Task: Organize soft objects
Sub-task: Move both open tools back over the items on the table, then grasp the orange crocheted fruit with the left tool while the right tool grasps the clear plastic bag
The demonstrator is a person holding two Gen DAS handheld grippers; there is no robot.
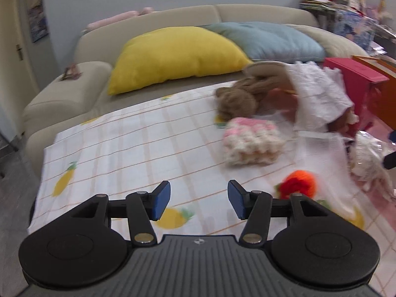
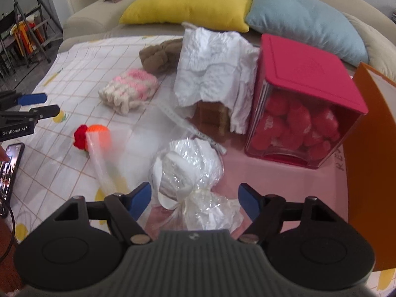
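Observation:
Soft things lie on a checked pineapple-print cloth [image 1: 123, 148]. A pink-and-cream knitted bundle [image 1: 252, 143] [image 2: 128, 89], a brown yarn bundle [image 1: 237, 99] [image 2: 160, 54] and a red-and-orange knitted ball [image 1: 297, 185] [image 2: 91, 133] lie apart. A basket under crumpled white lace cloth [image 2: 212, 71] [image 1: 319, 94] stands behind them. A plastic-wrapped white bundle [image 2: 188, 168] lies between the open jaws of my right gripper [image 2: 195, 200], untouched. My left gripper [image 1: 199, 200] is open and empty above the cloth; it also shows in the right wrist view [image 2: 47, 104].
A red-lidded clear box [image 2: 304, 113] of red soft pieces stands right of the basket, beside an orange board [image 2: 371, 148]. A clear zip bag [image 2: 123, 148] lies flat by the ball. A phone [image 2: 10, 170] lies at left. Yellow [image 1: 178, 54] and blue [image 1: 267, 39] cushions rest on the sofa.

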